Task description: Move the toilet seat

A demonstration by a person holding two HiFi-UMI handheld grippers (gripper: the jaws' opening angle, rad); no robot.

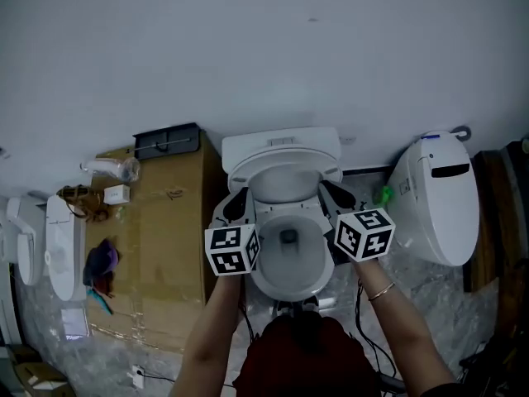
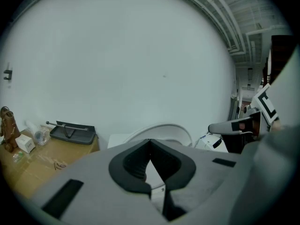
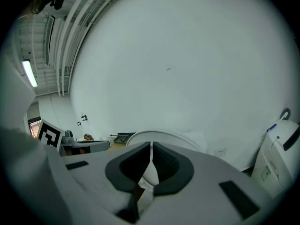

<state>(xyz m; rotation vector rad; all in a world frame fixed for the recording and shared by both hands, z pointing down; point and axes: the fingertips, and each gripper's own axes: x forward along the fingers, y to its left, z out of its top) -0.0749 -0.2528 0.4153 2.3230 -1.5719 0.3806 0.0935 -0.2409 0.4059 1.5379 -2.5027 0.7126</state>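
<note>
1. Both pairs of jaws are clenched. In the left gripper view the left gripper (image 2: 150, 140) has its pads meeting at the tips, and the right gripper (image 3: 151, 144) looks the same in its own view. A sliver of white shows in the slit behind each pair of tips. I cannot tell whether that is a thin lip being pinched or just the surface beyond.
2. Straight ahead of each pair, close by, rises the white arc of the toilet seat (image 2: 164, 127), tilted up off the bowl (image 1: 285, 281) and leaning toward the tank (image 1: 281, 141).
3. In the head view the two grippers flank the seat, the left at its left edge and the right at its right edge. Their tips are at its sides, touching or very nearly so.
4. The coming move turns on one relation. The seat's long axis runs away from the person toward the wall, with the hinge at the tank end. The jaws sit either side of that axis, nearer the free front end, and neither hand is clearly closer. I judge that any further move is a swing about the hinge, so both hands would need to travel together or the seat will twist.
5. Further out, a cardboard box (image 1: 165, 238) stands left of the toilet. A second toilet (image 1: 438, 197) stands to the right, well apart from both grippers.
</note>
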